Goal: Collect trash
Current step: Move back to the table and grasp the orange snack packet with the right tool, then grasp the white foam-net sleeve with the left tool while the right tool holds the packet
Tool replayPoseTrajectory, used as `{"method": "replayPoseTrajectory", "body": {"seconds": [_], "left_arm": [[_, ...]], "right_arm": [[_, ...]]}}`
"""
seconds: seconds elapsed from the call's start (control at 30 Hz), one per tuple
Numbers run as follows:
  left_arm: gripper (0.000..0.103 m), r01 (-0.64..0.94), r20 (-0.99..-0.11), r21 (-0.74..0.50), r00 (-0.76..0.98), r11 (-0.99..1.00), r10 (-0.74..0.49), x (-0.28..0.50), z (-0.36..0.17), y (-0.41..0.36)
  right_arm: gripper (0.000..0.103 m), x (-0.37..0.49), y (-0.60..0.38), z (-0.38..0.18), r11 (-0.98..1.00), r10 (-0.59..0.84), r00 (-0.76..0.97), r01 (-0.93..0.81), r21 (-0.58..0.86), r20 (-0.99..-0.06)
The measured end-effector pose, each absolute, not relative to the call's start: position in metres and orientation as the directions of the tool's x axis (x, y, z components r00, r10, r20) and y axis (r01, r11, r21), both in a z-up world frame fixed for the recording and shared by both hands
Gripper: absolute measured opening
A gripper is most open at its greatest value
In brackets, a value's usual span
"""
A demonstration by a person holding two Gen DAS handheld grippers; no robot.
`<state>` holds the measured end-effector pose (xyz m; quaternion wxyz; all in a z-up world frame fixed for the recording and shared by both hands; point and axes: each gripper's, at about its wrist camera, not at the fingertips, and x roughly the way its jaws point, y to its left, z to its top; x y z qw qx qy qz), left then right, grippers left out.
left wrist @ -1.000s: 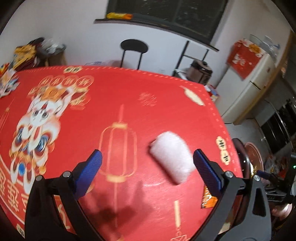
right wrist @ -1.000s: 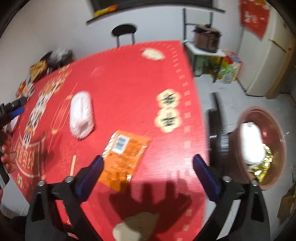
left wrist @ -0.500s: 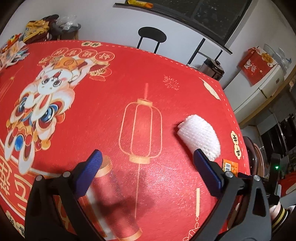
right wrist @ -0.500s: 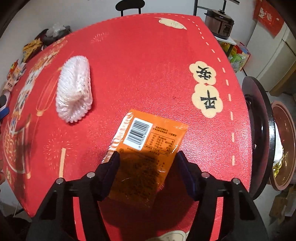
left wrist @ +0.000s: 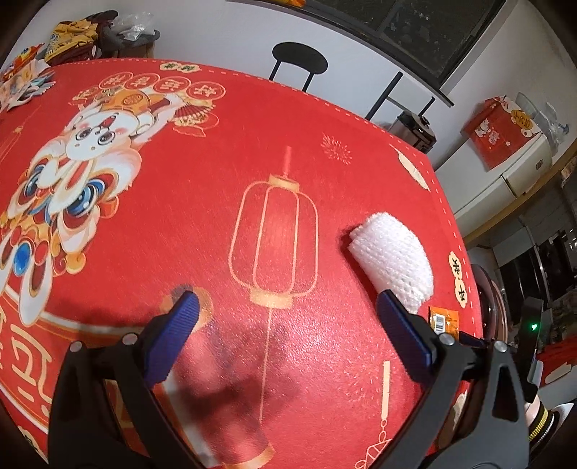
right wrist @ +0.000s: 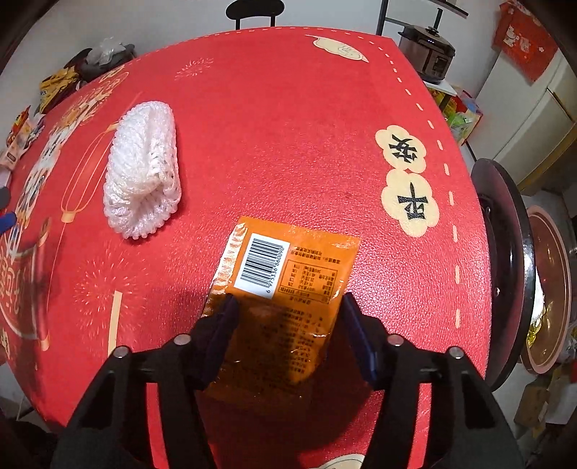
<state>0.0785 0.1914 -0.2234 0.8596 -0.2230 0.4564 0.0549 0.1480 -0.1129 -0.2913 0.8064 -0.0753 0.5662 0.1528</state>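
An orange snack wrapper with a barcode lies flat on the red tablecloth. My right gripper is low over it, its two fingers touching the wrapper's two side edges, jaws partly closed around it. A white foam fruit net lies to the wrapper's left. In the left wrist view the foam net lies just beyond my right fingertip, and a corner of the wrapper shows behind it. My left gripper is open and empty above the cloth.
A brown bin with trash inside stands on the floor past the table's right edge, beside a dark round lid. A black stool stands at the far side. Packets are piled at the far left corner.
My right gripper has dropped onto the orange wrapper and narrowed from wide open until its fingers meet the wrapper's edges. My left gripper has drifted back and left, still open.
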Motion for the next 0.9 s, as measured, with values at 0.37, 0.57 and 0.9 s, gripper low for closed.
{"method": "replayPoseTrajectory", "body": {"seconds": [0.37,0.57,0.9], "left_arm": [[0.097,-0.272,-0.824,-0.343,0.547,0.899,-0.149,0.081,-0.234,0.173],[0.097,-0.233,-0.820,-0.350,0.545,0.907,-0.176,0.089,-0.231,0.162],[0.096,-0.155,-0.807,-0.403,0.526,0.902,-0.270,0.122,-0.225,0.126]], "right_arm": [[0.007,0.138,-0.124,-0.265,0.931,0.255,0.365,-0.342,0.126,-0.895],[0.004,0.134,-0.134,-0.231,0.920,0.320,0.433,-0.353,0.168,-0.843],[0.004,0.130,-0.156,-0.188,0.926,0.350,0.526,-0.321,0.200,-0.775]]}}
